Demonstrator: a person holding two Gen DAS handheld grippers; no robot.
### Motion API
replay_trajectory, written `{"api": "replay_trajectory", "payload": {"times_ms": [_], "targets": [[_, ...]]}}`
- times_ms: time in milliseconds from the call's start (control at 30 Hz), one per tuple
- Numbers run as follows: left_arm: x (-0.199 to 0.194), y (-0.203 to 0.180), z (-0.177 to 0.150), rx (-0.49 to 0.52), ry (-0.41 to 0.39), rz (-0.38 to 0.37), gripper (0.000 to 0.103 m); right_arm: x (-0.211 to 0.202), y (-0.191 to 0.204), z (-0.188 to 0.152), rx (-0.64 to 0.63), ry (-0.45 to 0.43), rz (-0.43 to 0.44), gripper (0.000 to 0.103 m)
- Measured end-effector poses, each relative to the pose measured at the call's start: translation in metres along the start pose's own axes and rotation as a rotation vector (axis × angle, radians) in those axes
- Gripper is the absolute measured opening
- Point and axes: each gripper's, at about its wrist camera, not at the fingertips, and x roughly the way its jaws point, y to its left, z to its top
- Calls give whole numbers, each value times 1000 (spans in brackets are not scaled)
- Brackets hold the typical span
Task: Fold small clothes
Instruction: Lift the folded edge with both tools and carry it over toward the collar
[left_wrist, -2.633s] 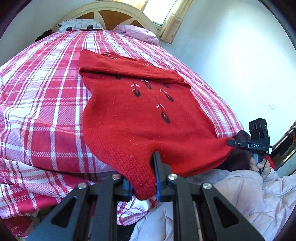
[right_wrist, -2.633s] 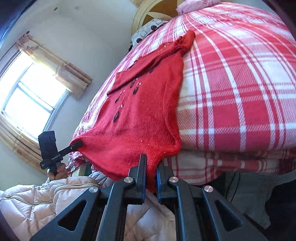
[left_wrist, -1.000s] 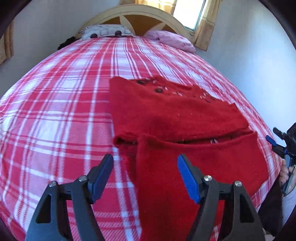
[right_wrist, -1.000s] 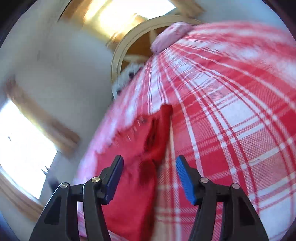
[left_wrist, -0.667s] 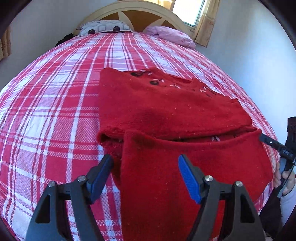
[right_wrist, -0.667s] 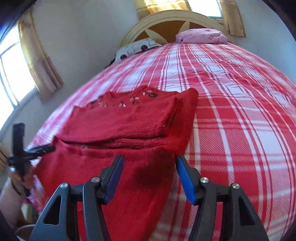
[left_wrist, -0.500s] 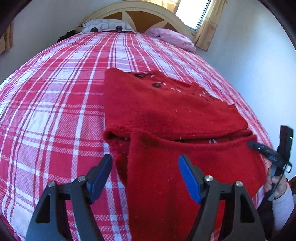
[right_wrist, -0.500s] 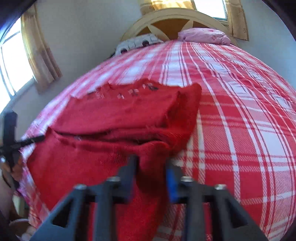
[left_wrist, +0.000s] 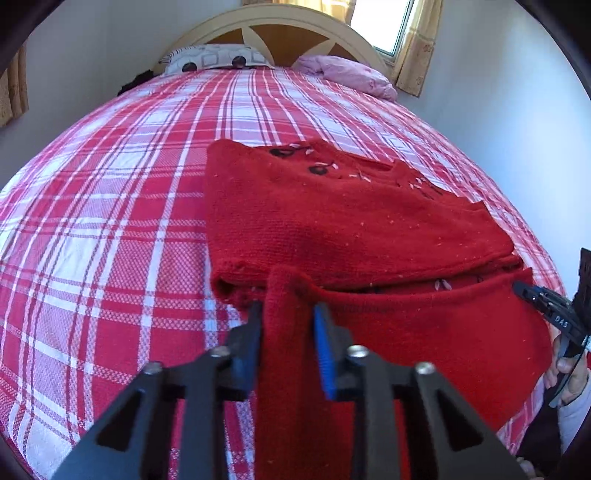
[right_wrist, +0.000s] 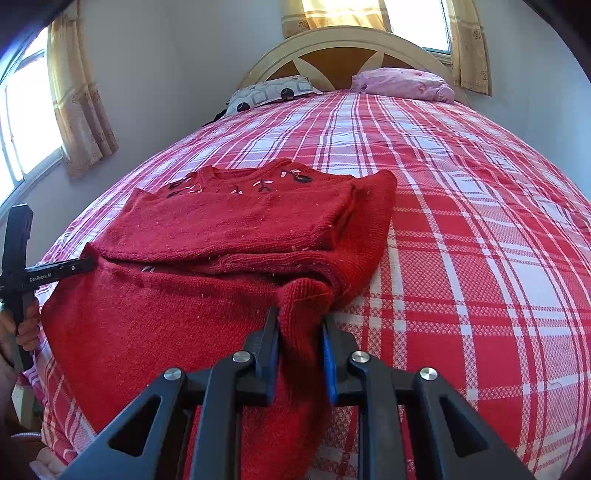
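two pillows (left_wrist: 218, 59) sit by the headboard (left_wrist: 280, 22); the left gripper (left_wrist: 286, 325), jaws closing, pinches the red sweater (left_wrist: 351, 221) on the bed (left_wrist: 110, 221). the right gripper (right_wrist: 299, 332), closing, pinches its other corner; "genrobot.ai" shows opposite.

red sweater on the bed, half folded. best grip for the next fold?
Take the red sweater by the two near corners of its unfolded lower panel, coming from the foot of the bed. That edge lies loose. The left gripper and right gripper are closing on bunches there now.
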Motion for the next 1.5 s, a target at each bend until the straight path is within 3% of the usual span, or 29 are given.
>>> {"api": "replay_trajectory", "payload": {"times_ms": [100,267,400,500,567,633,667,800,900,967,1033,1067,1233,1300,1333,1367,1400,1500], "targets": [[-7,-6,-4,19,-37,78,13,-7,12,-2,-51,-32,-58,13],[-35,-16,-19,19,-142,200,11,-21,25,-5,-99,-100,-105,11],[-47,-18,-25,16,-199,131,11,-22,24,-5,-86,-91,-61,10],[-38,-18,-16,47,-170,159,12,-20,24,-7,-74,-75,-32,11],[-29,-12,-7,15,-129,113,23,-21,22,-8,-61,-81,-18,11],[-19,0,-2,-45,-73,33,54,-21,18,-8,-36,-82,5,11],[-16,3,0,-59,-63,21,58,-20,15,-8,-22,-76,18,11],[-6,0,-1,-36,-41,81,60,-20,4,-8,27,-63,50,13],[0,0,0,-38,-31,78,60,-22,-2,-8,47,-41,57,24],[0,-1,-1,-30,-35,57,56,-24,-4,-8,53,-37,56,45],[-1,-5,-1,-9,-50,43,44,-27,-7,-7,60,-52,54,55],[0,-7,-2,1,-52,45,40,-26,-8,-6,65,-55,57,56],[5,-6,-1,-7,-38,24,40,-6,-4,2,44,-13,54,56],[5,-4,-1,-22,-37,12,40,-2,6,2,1,-21,-6,47],[6,-4,-1,-23,-42,16,35,-1,10,2,-17,-13,-34,23],[5,-5,-2,-22,-48,26,29,-3,14,2,-32,-23,-51,17],[4,-5,-3,-19,-54,35,16,-8,17,1,-45,-44,-63,16],[0,-4,-7,-30,-76,33,10,-20,25,-3,-76,-77,-82,11]]}}
